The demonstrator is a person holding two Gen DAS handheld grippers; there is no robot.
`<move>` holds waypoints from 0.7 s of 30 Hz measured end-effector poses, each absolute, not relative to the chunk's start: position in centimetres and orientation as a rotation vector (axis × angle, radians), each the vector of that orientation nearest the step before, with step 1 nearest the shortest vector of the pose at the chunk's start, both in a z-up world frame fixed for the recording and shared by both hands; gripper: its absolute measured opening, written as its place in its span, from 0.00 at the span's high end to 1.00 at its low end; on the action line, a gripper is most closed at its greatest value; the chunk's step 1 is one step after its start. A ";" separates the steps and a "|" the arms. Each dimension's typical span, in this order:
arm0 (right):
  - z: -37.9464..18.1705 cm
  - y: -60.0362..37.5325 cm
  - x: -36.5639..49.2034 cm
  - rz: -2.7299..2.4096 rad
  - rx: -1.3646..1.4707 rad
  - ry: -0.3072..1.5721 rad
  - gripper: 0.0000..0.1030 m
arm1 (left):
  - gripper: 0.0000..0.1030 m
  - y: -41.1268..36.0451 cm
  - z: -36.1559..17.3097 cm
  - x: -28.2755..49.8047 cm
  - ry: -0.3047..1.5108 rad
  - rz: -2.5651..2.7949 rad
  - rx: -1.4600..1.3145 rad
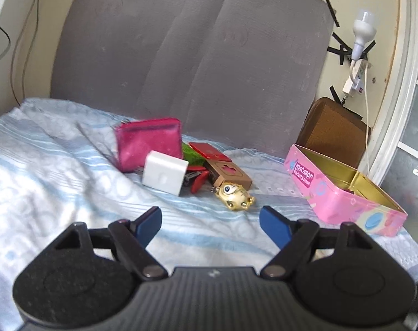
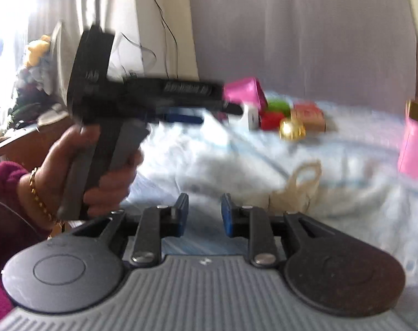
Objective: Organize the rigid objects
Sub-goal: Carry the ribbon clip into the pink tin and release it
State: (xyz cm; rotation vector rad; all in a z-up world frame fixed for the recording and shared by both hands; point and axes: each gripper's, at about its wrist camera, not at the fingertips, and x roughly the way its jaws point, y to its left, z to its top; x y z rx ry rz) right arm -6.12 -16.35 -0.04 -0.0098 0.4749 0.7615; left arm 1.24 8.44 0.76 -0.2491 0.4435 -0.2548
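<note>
The left gripper (image 1: pixel 210 222) hovers over the bed (image 1: pixel 57 171), its blue fingers (image 1: pixel 149 220) spread wide with nothing between them, pointing at a small heap of things ahead. The step in hand looks like reaching for one piece of that heap to carry it to the open pink tin (image 1: pixel 344 190), which lies well apart to the right with its lid propped up. The gold figurine (image 1: pixel 235 194) sits nearest and loose at the heap's front edge, so it seems the easiest pick: come in low, straddle its rounded body, and close gently, since its glossy surface may slip. Behind it lie a white charger block (image 1: pixel 164 175), a brown cardboard box (image 1: pixel 226 175), a red flat case (image 1: pixel 210 151), something green, and a pink pouch (image 1: pixel 149 143) standing at the back. In the blurred right wrist view, the right gripper (image 2: pixel 204 215) is held back from the heap, fingers (image 2: pixel 182 212) only narrowly apart and holding nothing, while a hand (image 2: pixel 98 162) grips the other tool's handle. It should stay clear of the tin's mouth.
</note>
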 end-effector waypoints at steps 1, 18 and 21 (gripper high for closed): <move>0.2 -17.1 -5.8 0.745 0.014 0.462 0.73 | 0.23 8.6 0.9 0.5 0.439 -0.255 -0.243; -2.1 -20.0 -5.2 0.587 -0.058 0.496 0.72 | 0.59 -0.7 -1.2 -2.3 0.535 -0.492 0.162; -3.0 -20.0 -4.5 0.551 -0.063 0.531 0.94 | 0.82 -1.8 -2.2 -1.4 0.584 -0.520 0.195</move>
